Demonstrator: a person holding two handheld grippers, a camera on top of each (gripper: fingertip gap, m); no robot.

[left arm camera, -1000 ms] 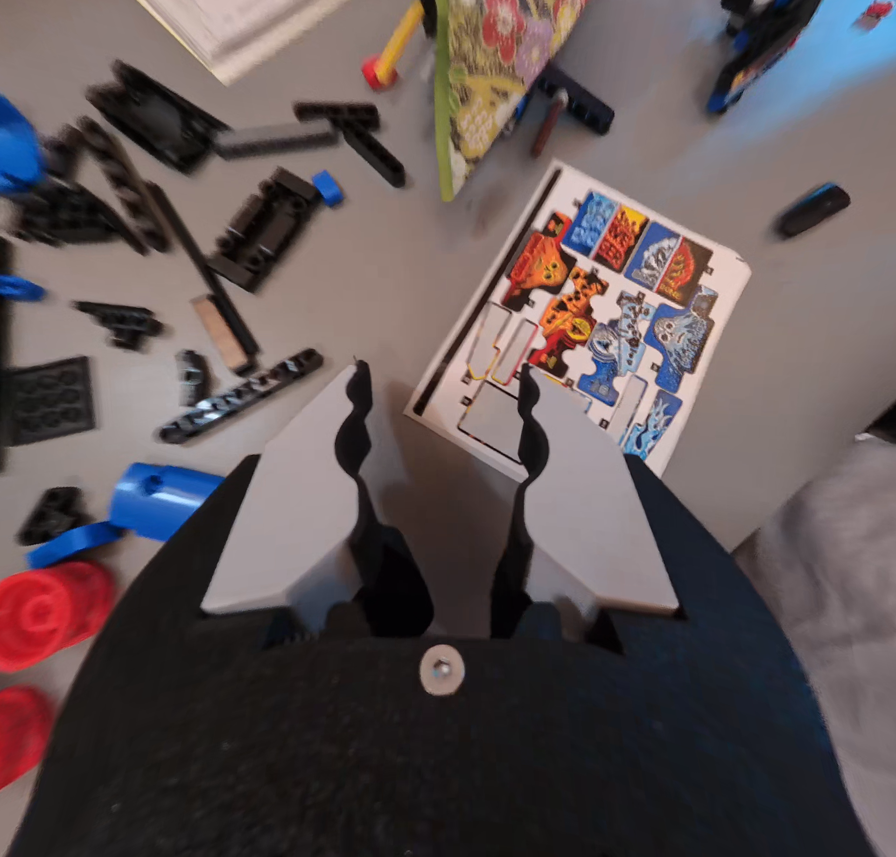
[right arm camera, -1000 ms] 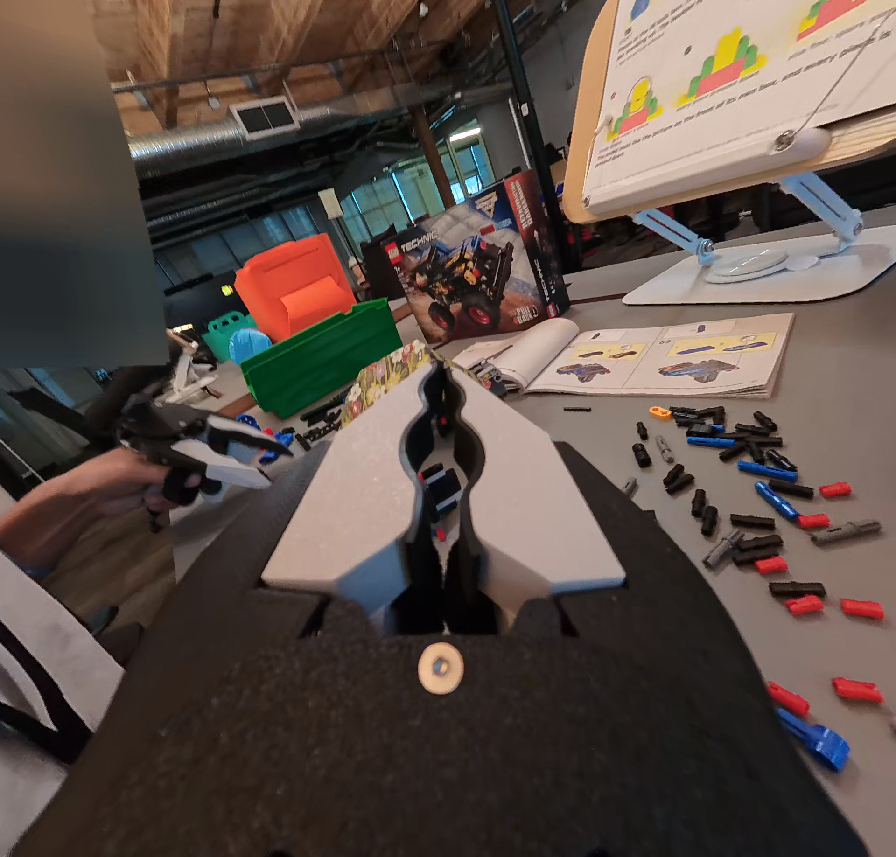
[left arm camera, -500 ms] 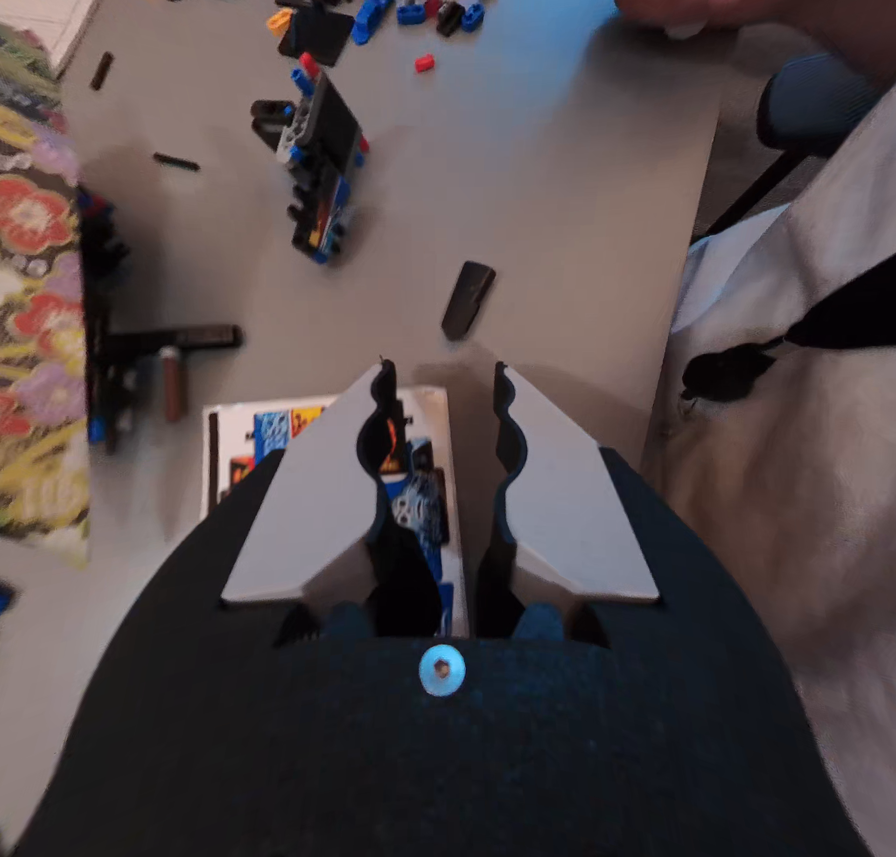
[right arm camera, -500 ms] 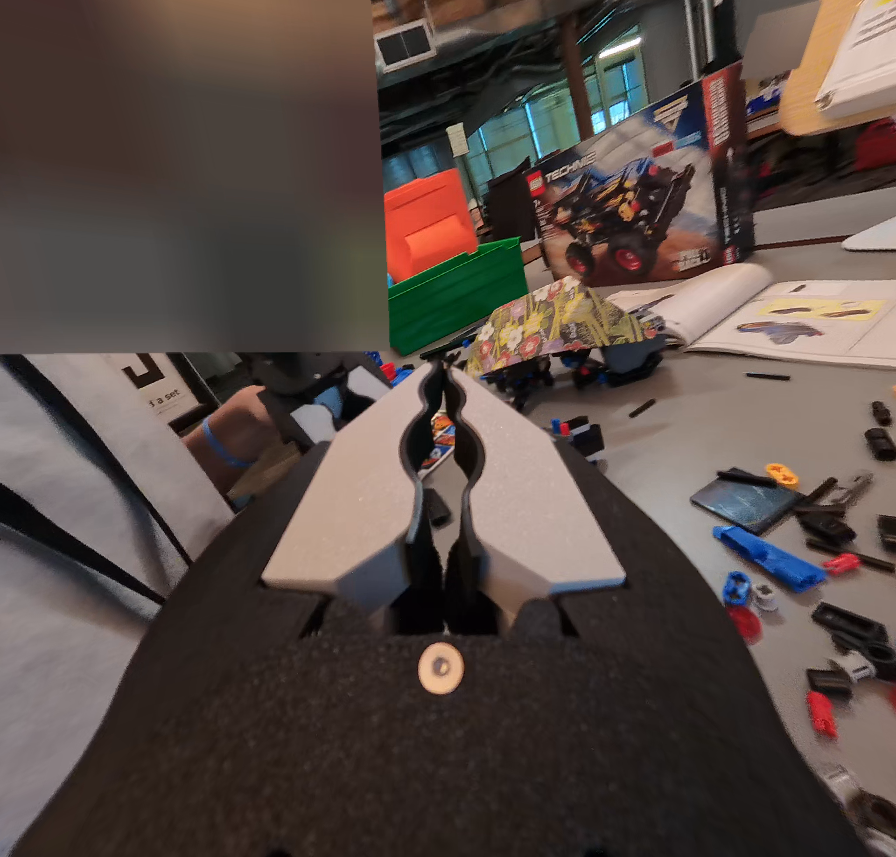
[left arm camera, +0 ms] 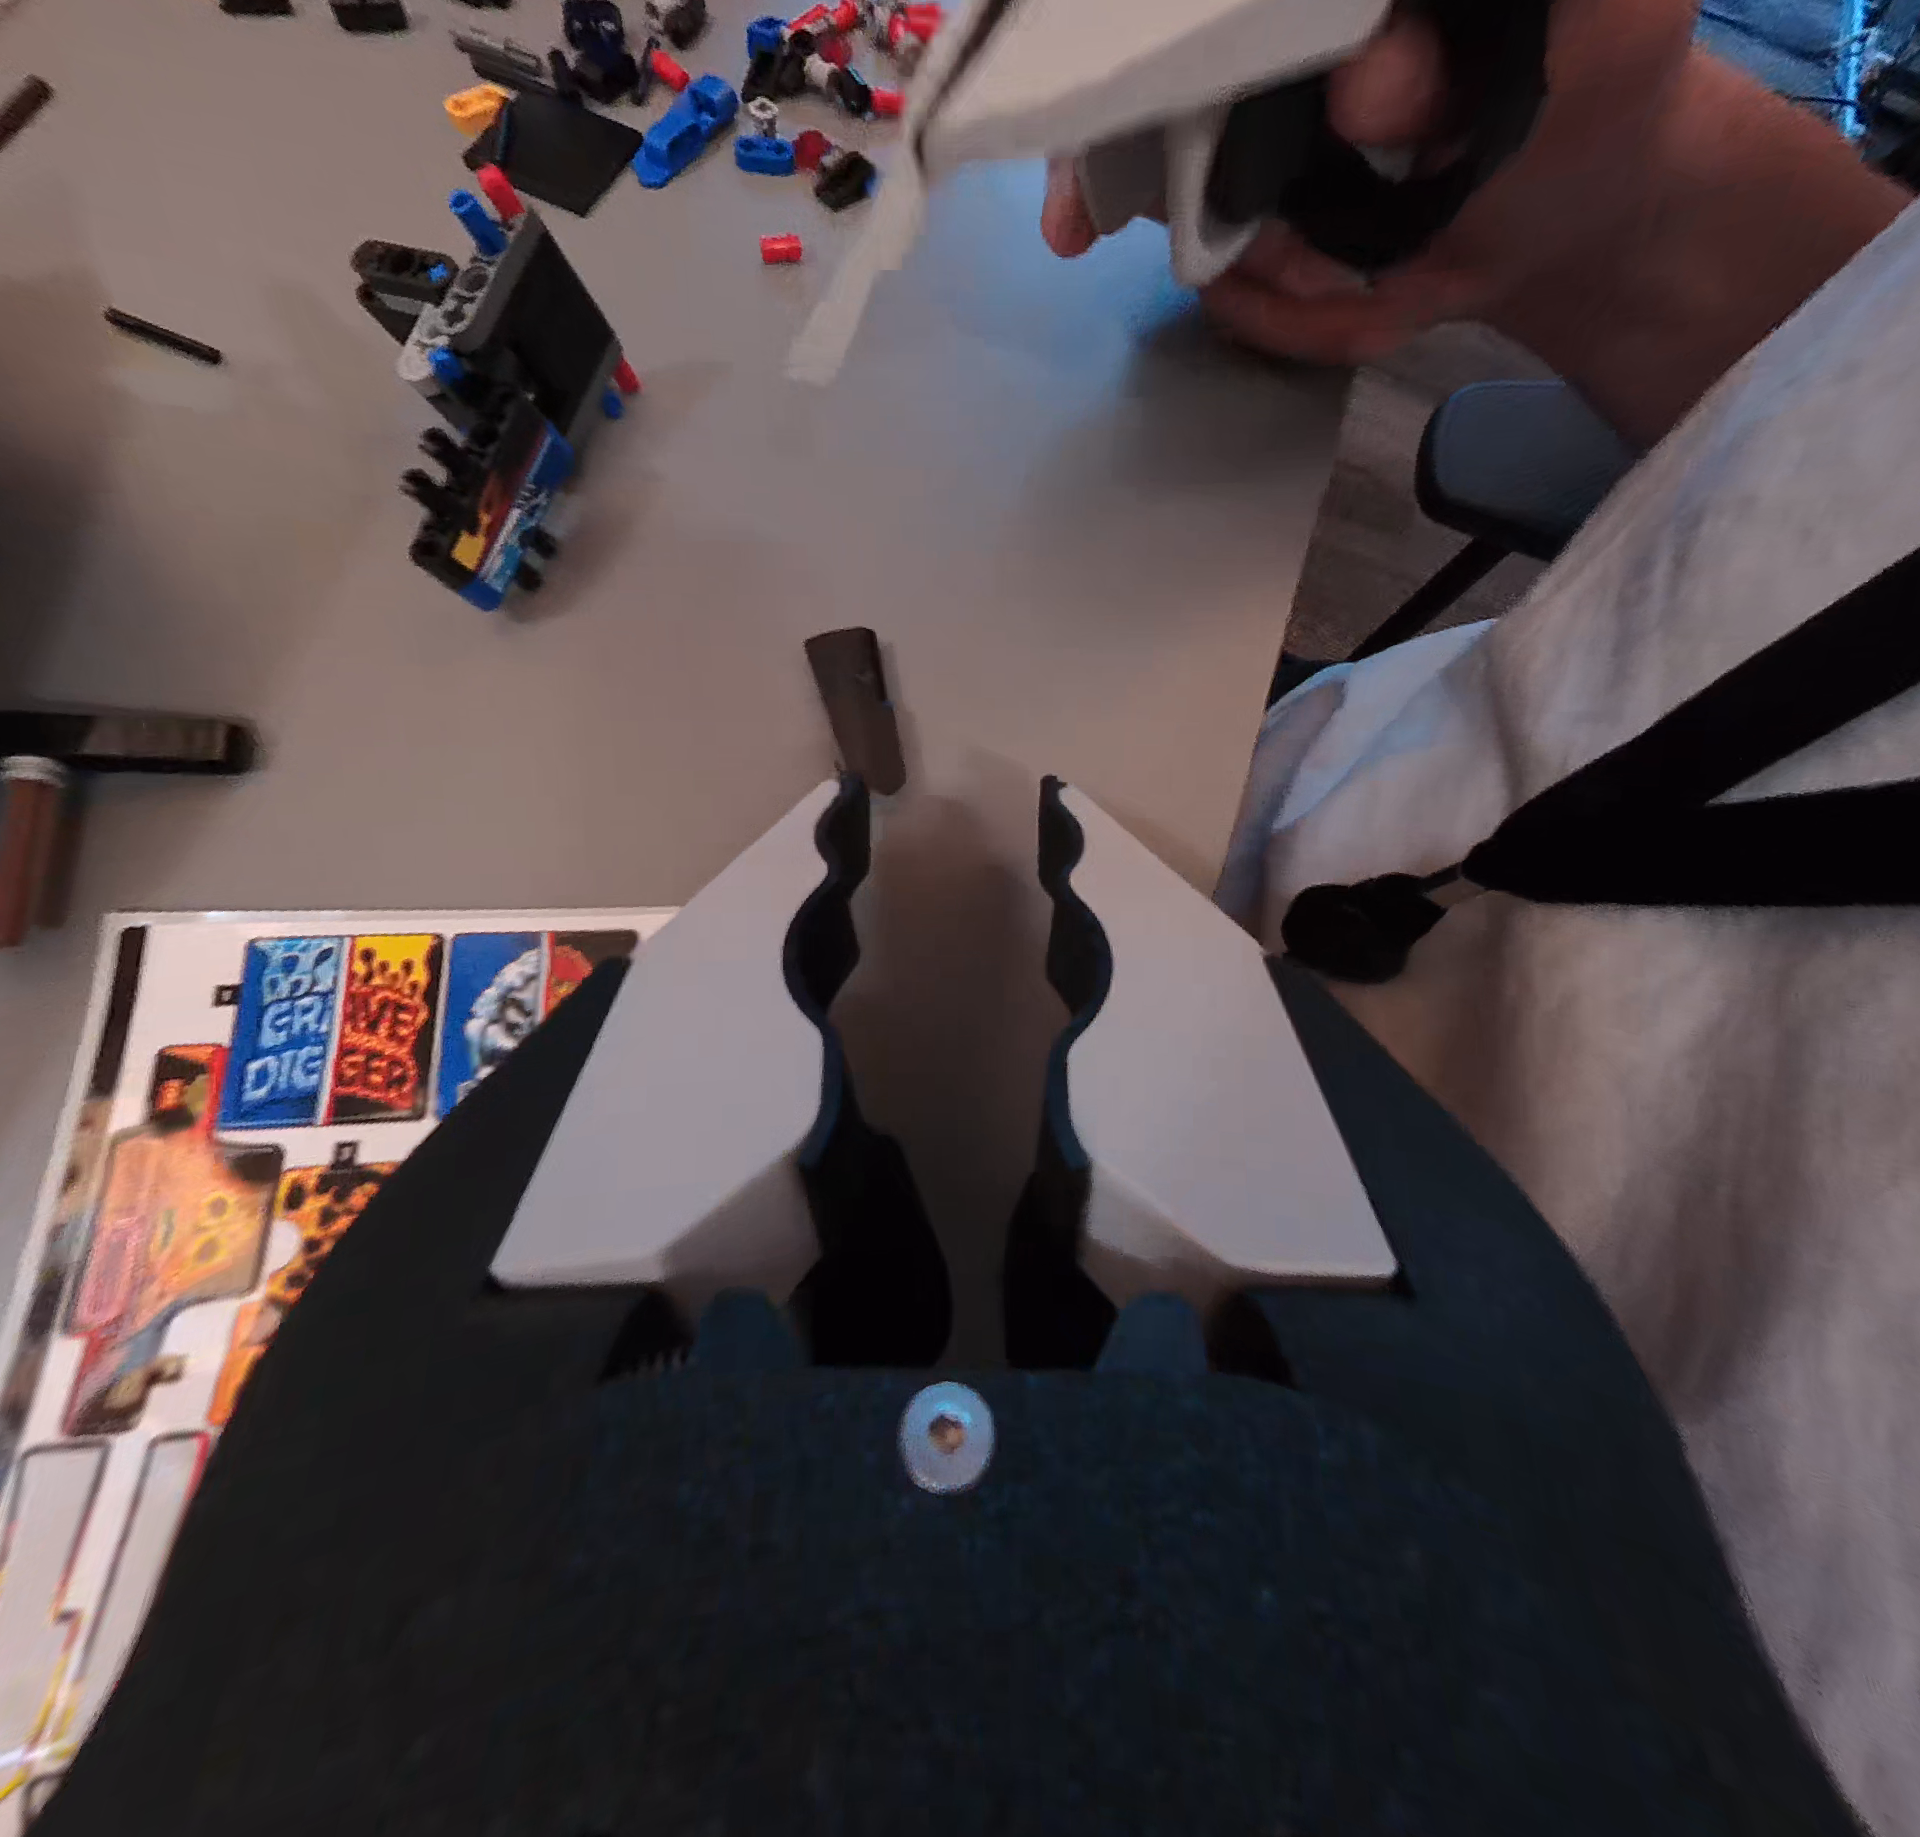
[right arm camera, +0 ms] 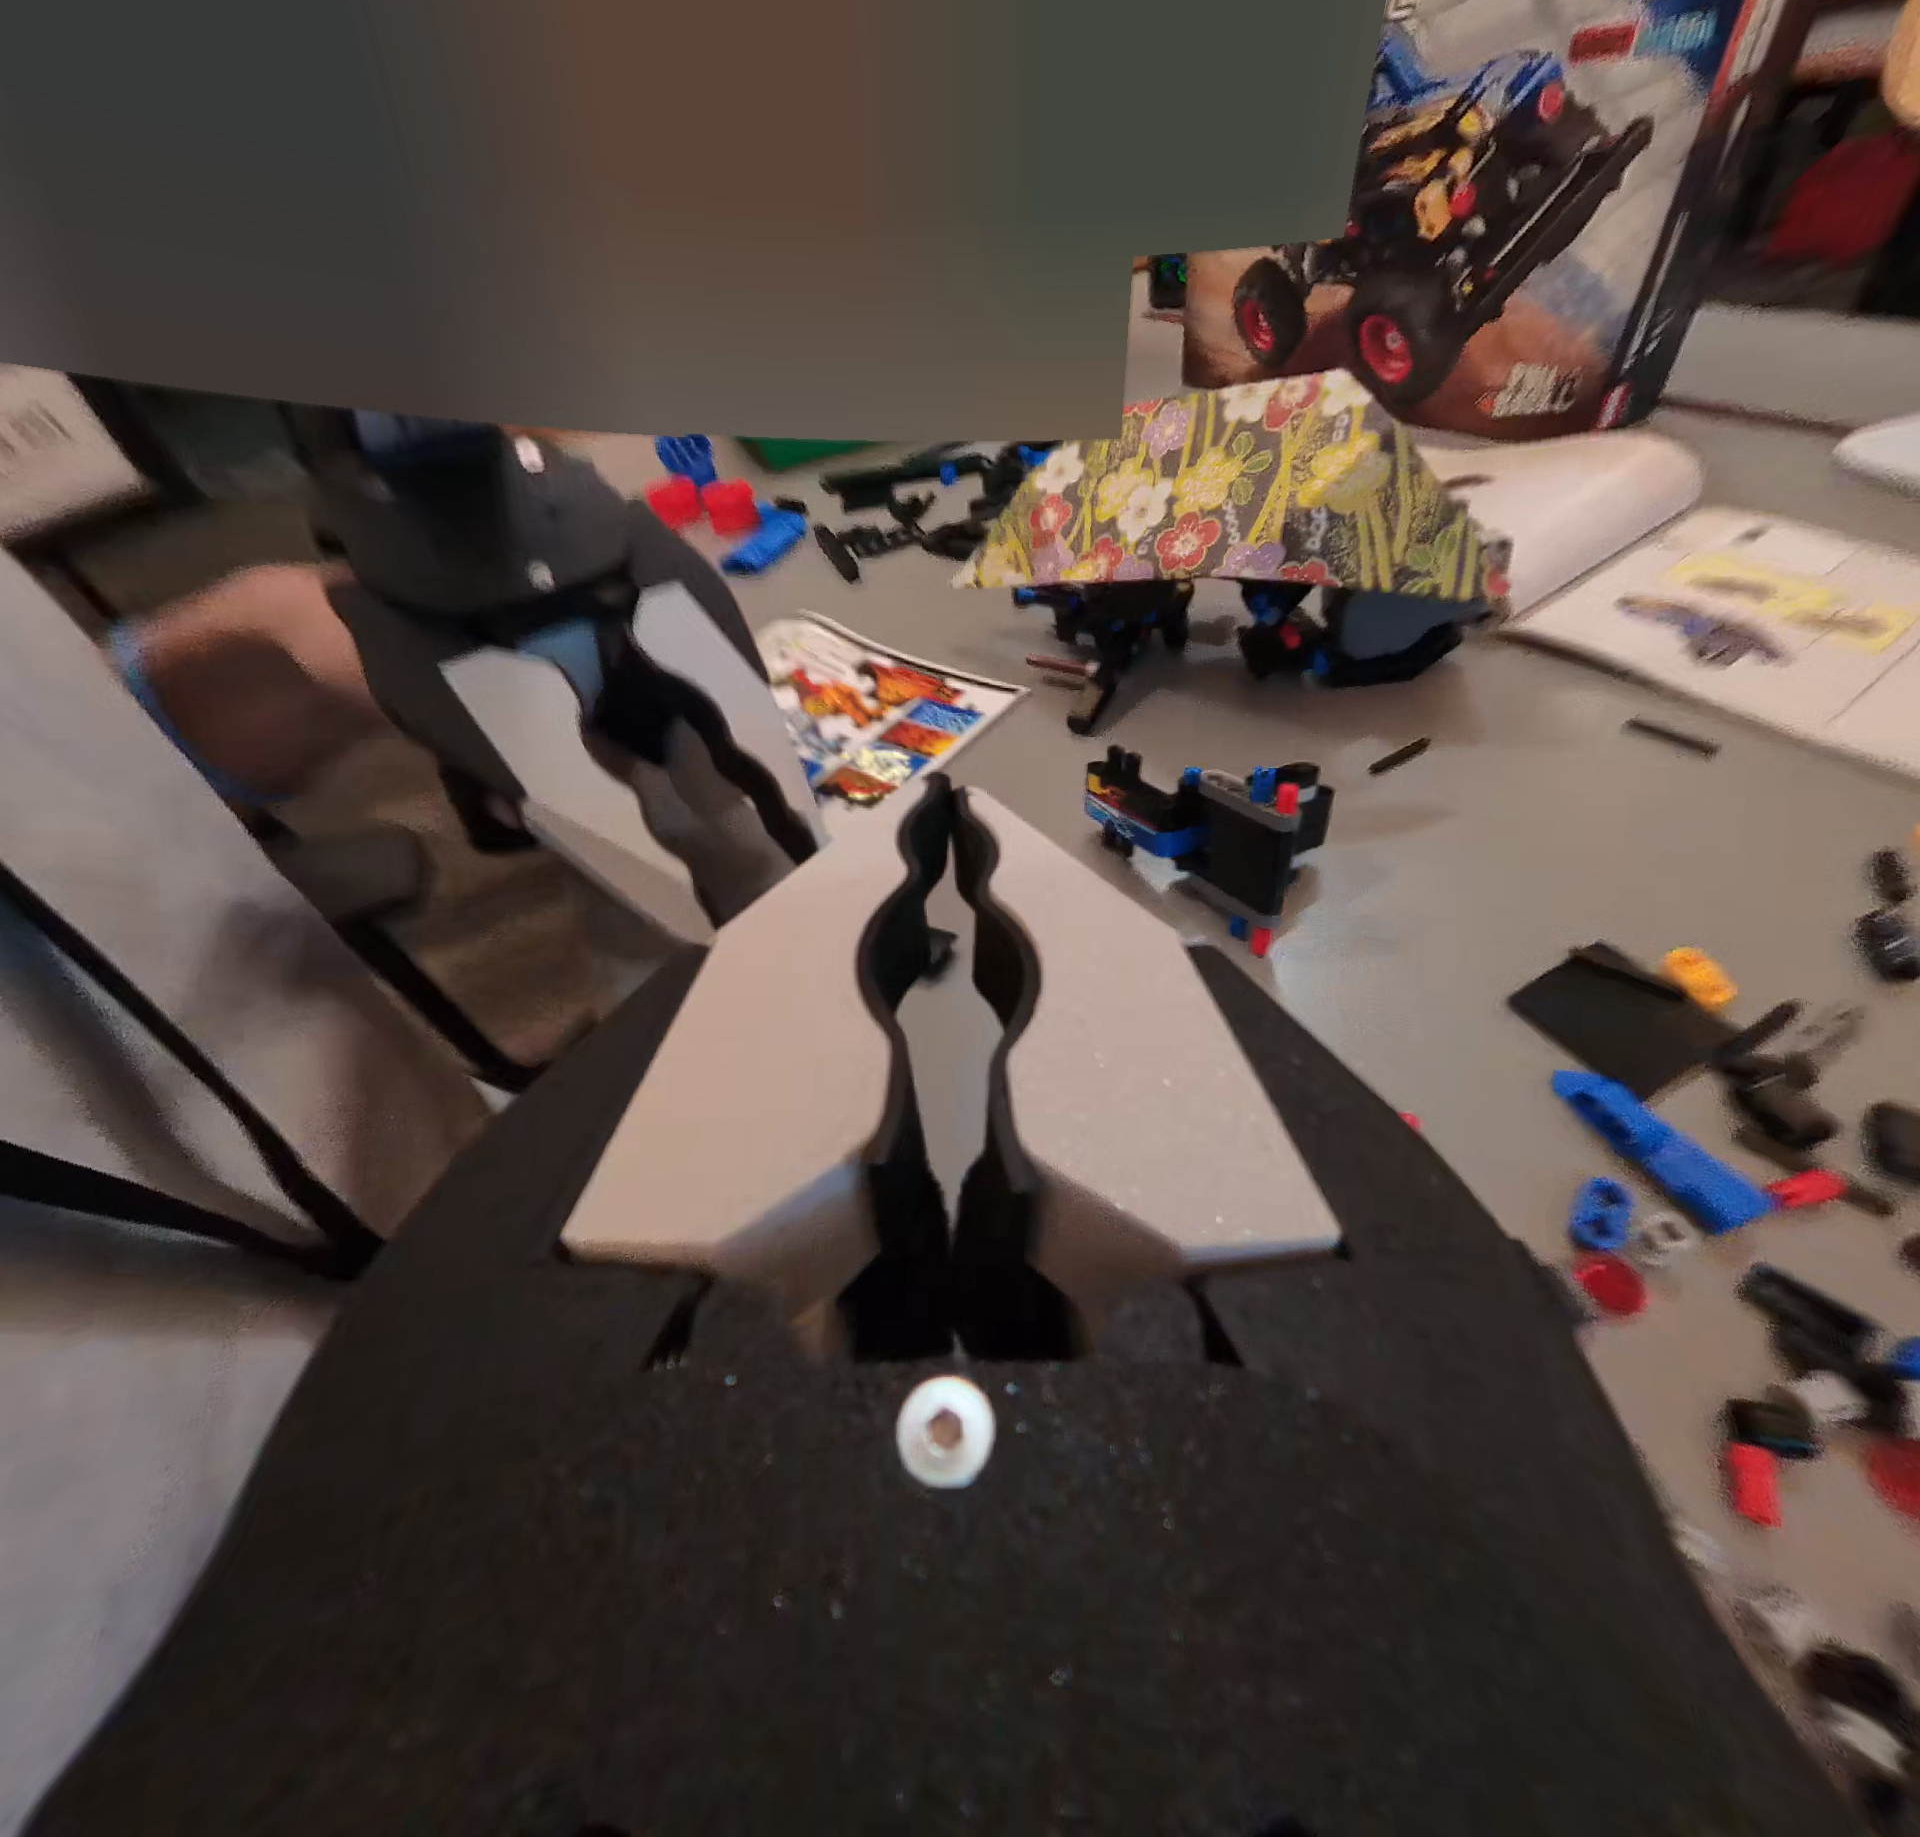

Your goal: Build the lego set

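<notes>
My left gripper [left arm camera: 945,790] is open and empty, low over the grey table, with a small black curved piece [left arm camera: 857,707] lying just ahead of its left fingertip. A partly built black, blue and grey assembly [left arm camera: 499,416] lies farther ahead on the left; it also shows in the right wrist view [right arm camera: 1205,831]. My right gripper [right arm camera: 951,800] is shut with nothing seen between its tips. It shows blurred at the top of the left wrist view [left arm camera: 1143,21]. The left gripper [right arm camera: 665,707] shows to its left in the right wrist view.
A sticker sheet [left arm camera: 312,1060] lies left of my left gripper. Loose black, blue and red parts [left arm camera: 727,73] and a black flat panel [right arm camera: 1600,1008] are spread farther back. A floral-patterned sheet [right arm camera: 1226,509], the set's box [right arm camera: 1507,177] and an open booklet [right arm camera: 1714,624] stand behind. The table edge [left arm camera: 1299,644] and the person's torso are on the right.
My left gripper has swung right, from over the sticker sheet to the black curved piece near the table edge. My right gripper has turned left and down toward it, staying shut.
</notes>
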